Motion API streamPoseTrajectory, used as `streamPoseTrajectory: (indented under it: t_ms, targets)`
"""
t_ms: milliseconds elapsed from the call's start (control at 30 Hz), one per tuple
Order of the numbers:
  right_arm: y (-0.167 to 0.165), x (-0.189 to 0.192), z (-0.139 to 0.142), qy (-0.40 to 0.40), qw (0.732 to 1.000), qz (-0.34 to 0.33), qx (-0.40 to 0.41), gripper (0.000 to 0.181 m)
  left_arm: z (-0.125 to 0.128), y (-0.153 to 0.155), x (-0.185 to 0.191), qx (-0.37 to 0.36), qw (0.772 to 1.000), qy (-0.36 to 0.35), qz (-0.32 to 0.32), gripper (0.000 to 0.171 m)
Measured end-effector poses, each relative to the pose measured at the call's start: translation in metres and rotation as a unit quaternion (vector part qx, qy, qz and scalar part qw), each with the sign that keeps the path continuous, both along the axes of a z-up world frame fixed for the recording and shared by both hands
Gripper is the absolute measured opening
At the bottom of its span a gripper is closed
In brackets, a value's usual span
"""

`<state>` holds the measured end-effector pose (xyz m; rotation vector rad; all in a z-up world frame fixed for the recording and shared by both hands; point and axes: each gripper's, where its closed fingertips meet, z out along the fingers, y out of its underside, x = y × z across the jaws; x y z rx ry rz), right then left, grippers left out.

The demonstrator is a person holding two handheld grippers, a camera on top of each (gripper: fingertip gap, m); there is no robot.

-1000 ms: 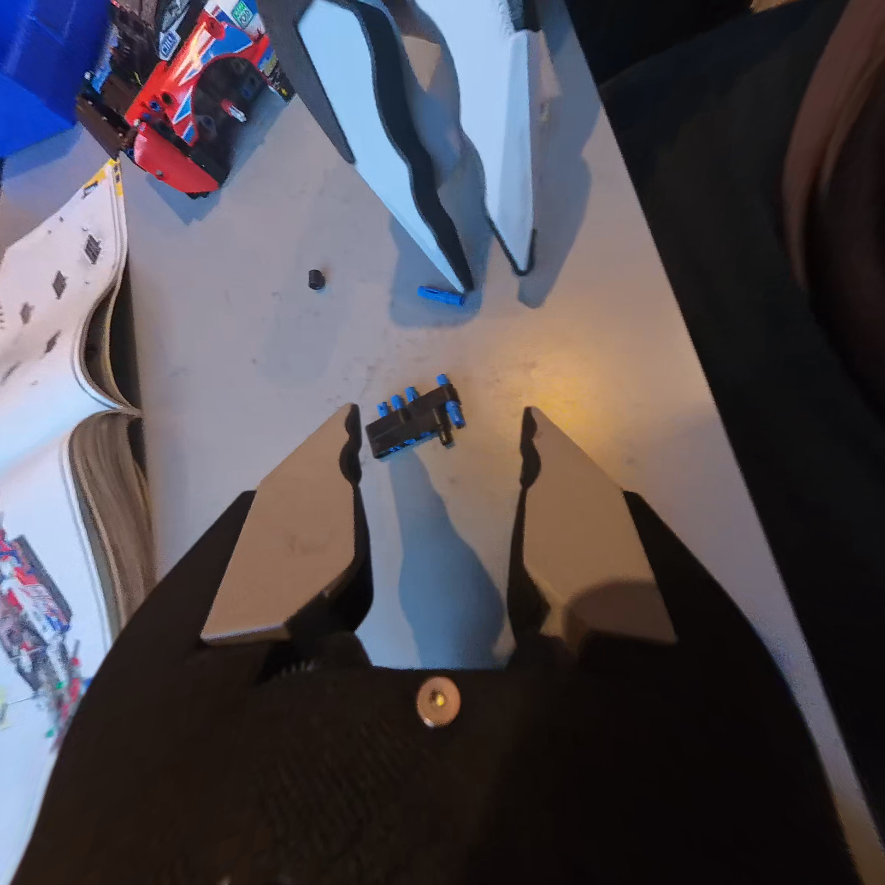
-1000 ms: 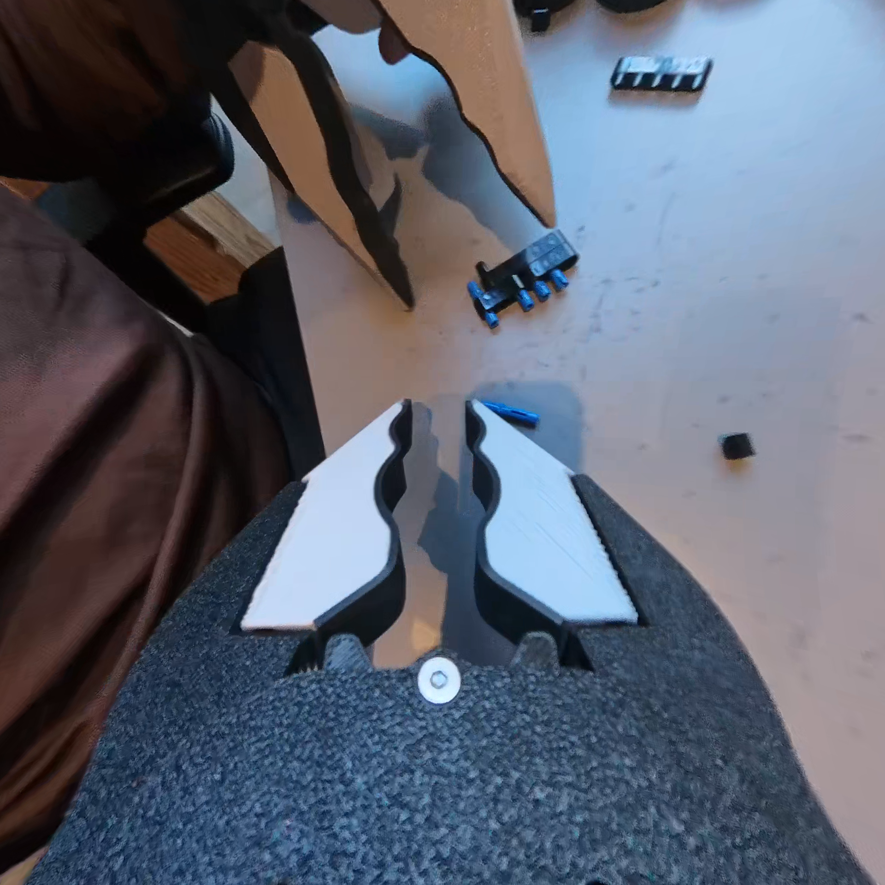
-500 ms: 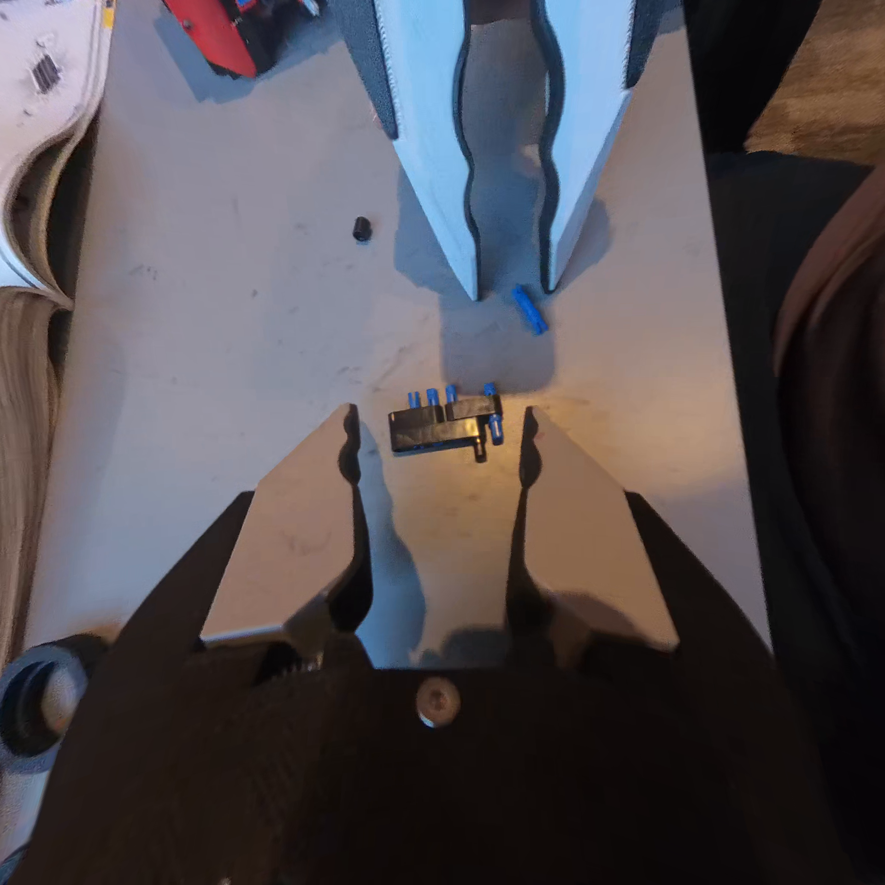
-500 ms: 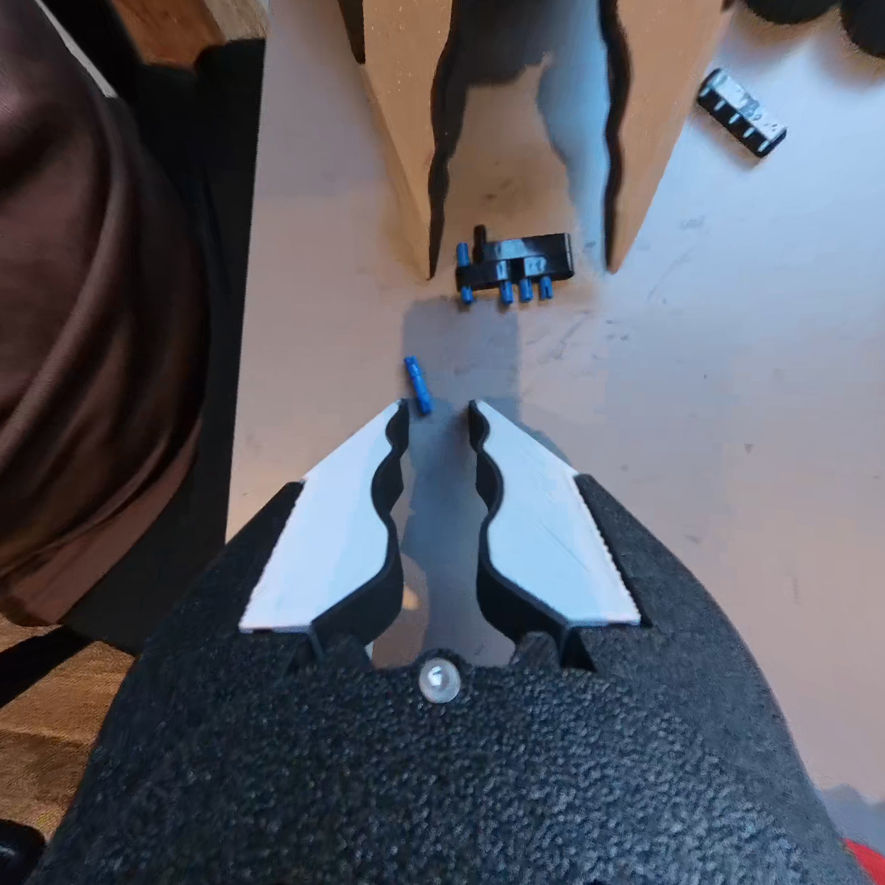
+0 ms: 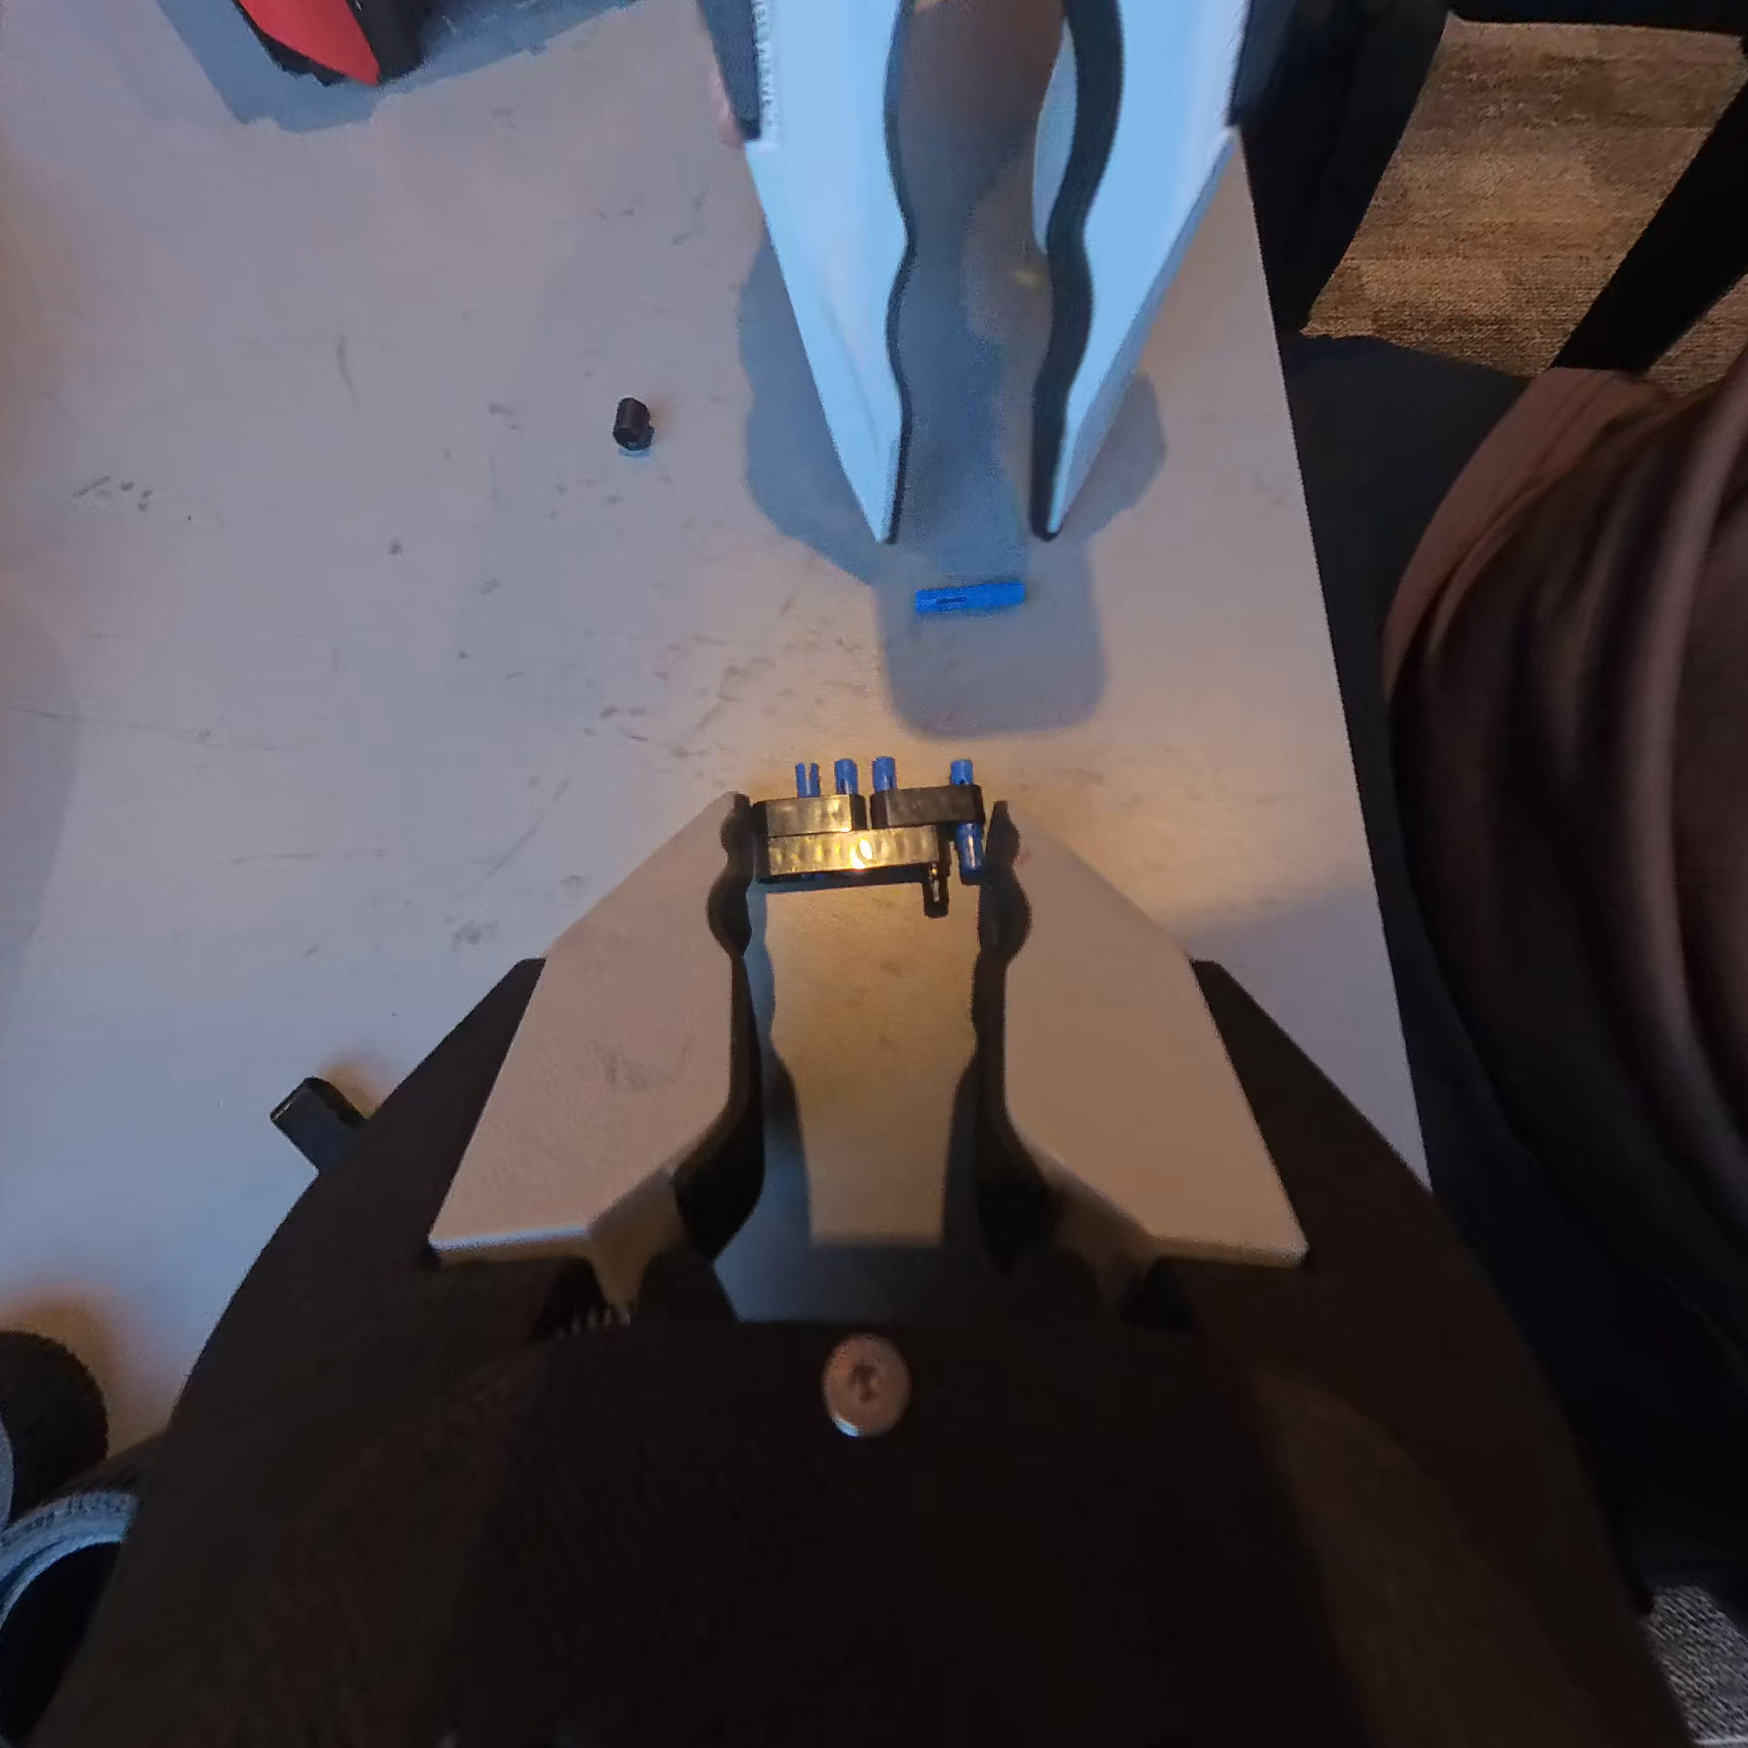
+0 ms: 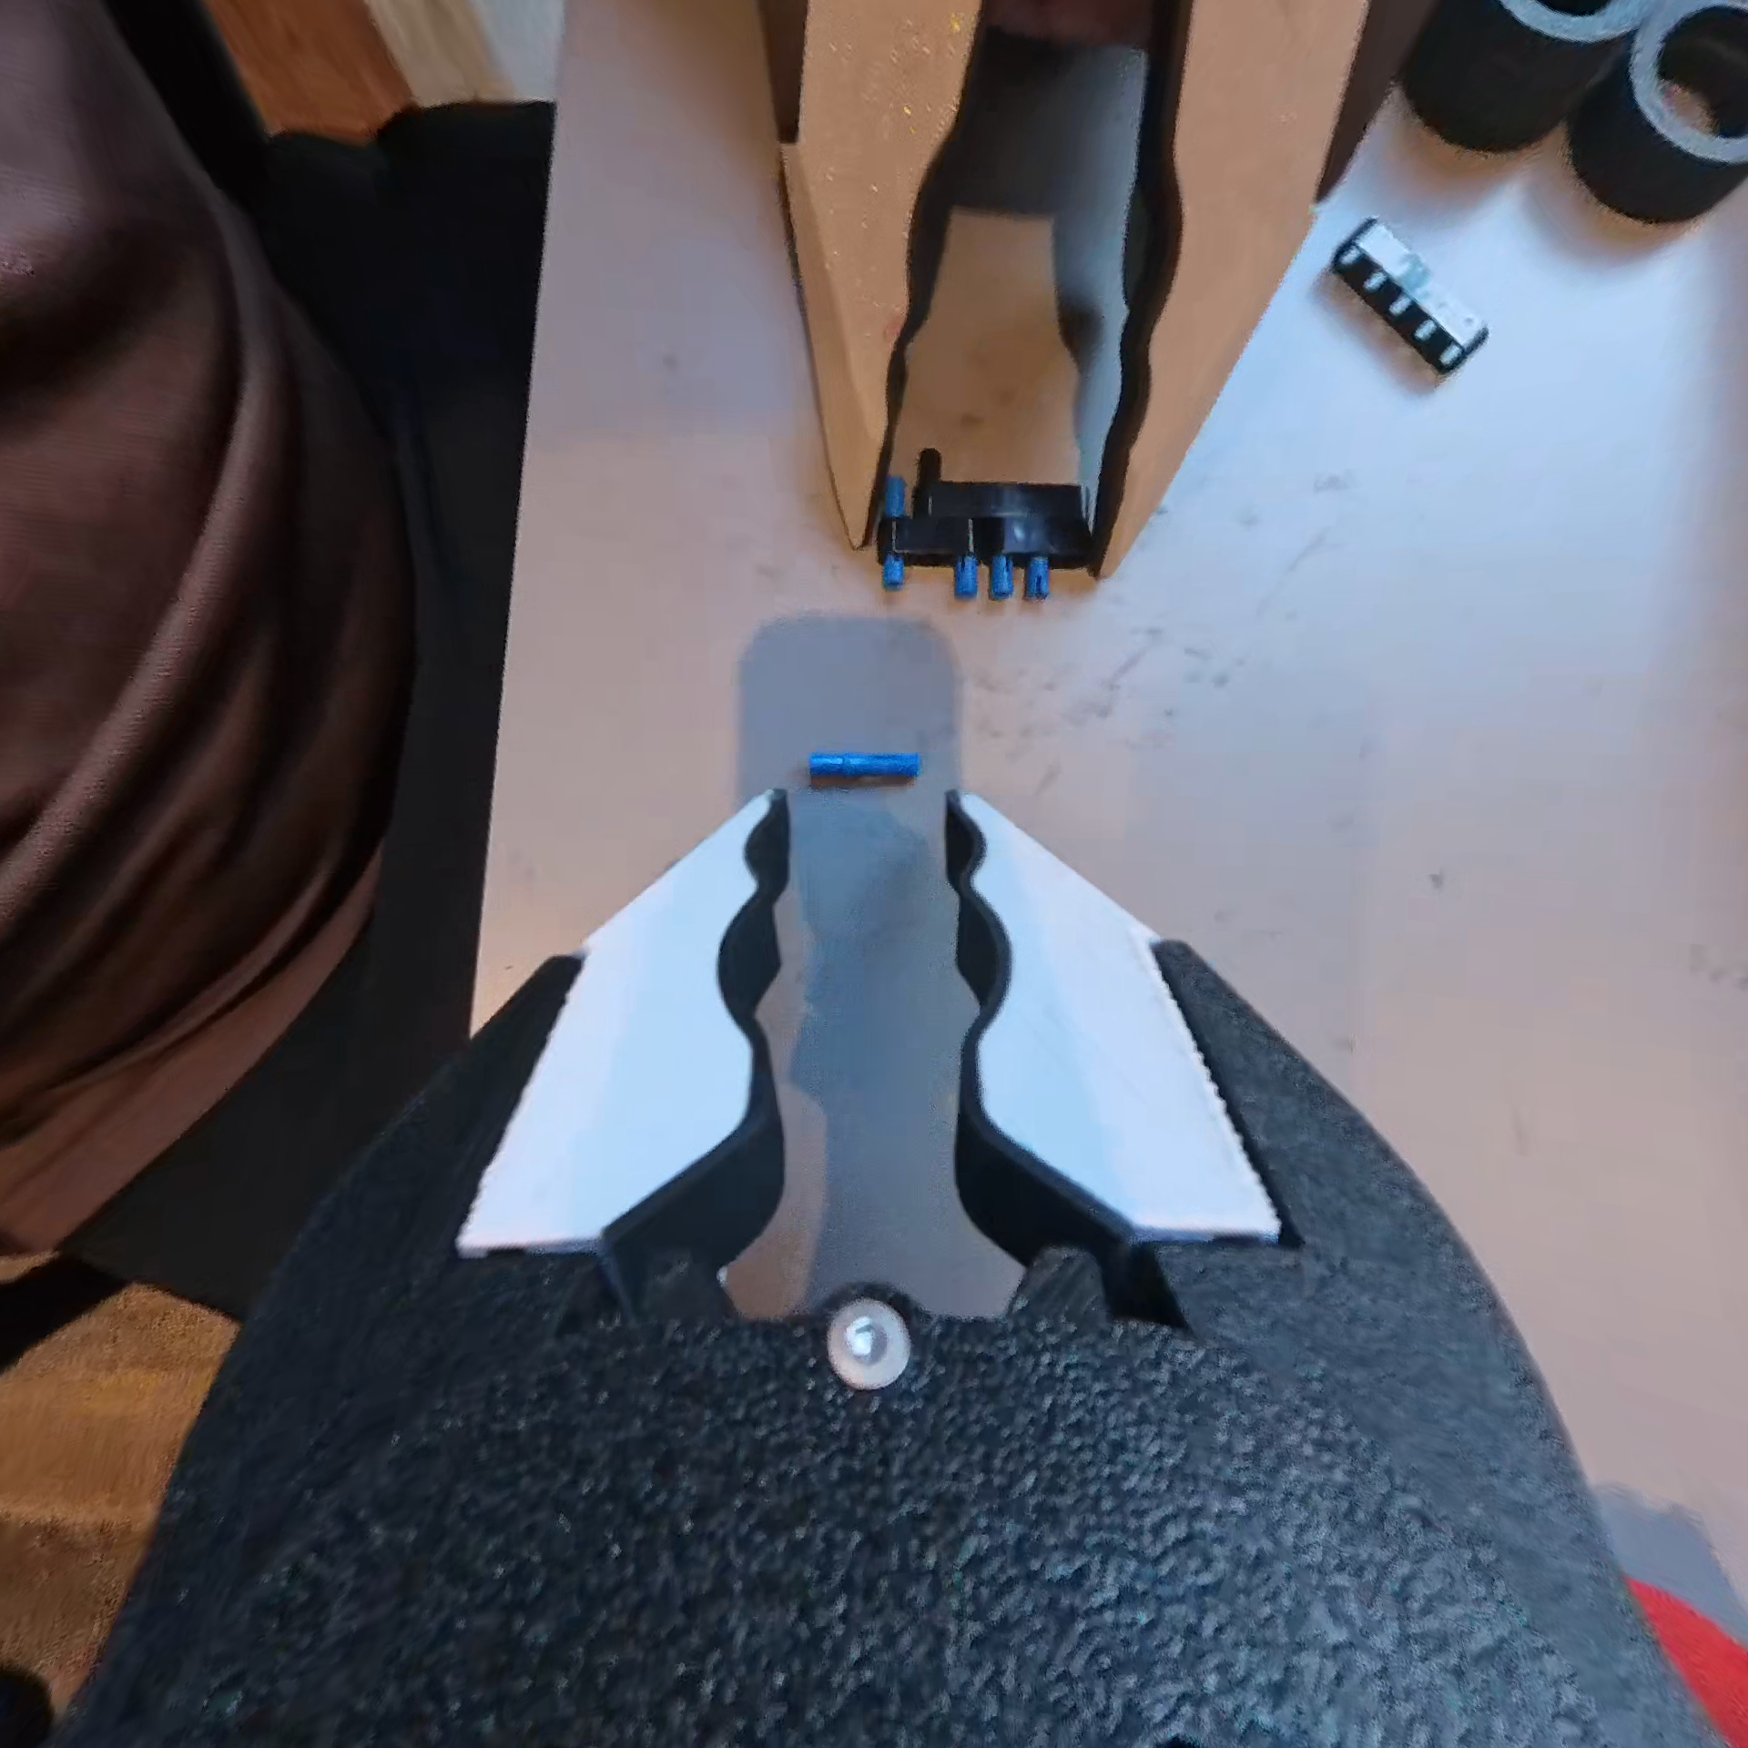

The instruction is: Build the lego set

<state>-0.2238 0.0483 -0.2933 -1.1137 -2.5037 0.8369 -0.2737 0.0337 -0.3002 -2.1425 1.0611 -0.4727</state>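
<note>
Left gripper (image 5: 865, 832) brackets the black beam assembly (image 5: 856, 837), apparently clamped. Right gripper (image 6: 865, 799) stands apart behind the loose blue pin (image 6: 864, 766); closing early risks rolling it away.

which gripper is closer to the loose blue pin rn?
Right. The right gripper has its open fingertips just short of the loose blue pin, not touching. The left gripper is farther back, its fingertips bracketing the black assembly.
</note>
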Motion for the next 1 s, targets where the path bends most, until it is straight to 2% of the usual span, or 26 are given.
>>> streamPoseTrajectory:
  t_ms: [167, 233, 300, 500, 633, 733, 867, 1000]
  targets:
    - [-0.004, -0.001, -0.008, -0.07, 0.994, 0.081, 0.03, 0.036, 0.0, 0.001, 0.001, 0.0, 1.0, -0.001, -0.002, 0.047]
    - [-0.002, -0.005, -0.008, -0.08, 0.992, 0.086, 0.033, 0.025, 0.0, 0.001, 0.001, 0.001, 1.0, 0.0, -0.002, 0.047]
    - [-0.002, -0.008, -0.008, -0.084, 0.993, 0.076, 0.029, 0.024, 0.0, 0.001, 0.002, 0.002, 1.0, 0.0, 0.001, 0.046]
    - [-0.002, -0.018, -0.008, -0.051, 0.998, -0.015, -0.02, 0.024, 0.0, 0.002, 0.002, 0.002, 1.0, 0.003, 0.014, 0.046]
    - [-0.001, -0.021, -0.007, -0.031, 0.99, -0.112, -0.079, 0.024, 0.004, 0.004, 0.006, 0.056, 0.997, 0.054, 0.003, 0.046]
    - [0.007, -0.024, -0.005, -0.026, 0.975, -0.184, -0.124, 0.024, 0.007, 0.009, 0.017, 0.129, 0.985, 0.113, -0.011, 0.032]
    - [0.005, -0.026, 0.01, -0.039, 0.943, -0.231, -0.237, 0.024, 0.007, 0.014, 0.03, 0.208, 0.962, 0.175, -0.031, 0.0]
    - [0.003, -0.026, 0.023, -0.032, 0.921, -0.243, -0.302, 0.024, 0.014, 0.024, 0.03, 0.249, 0.951, 0.185, -0.003, 0.0]
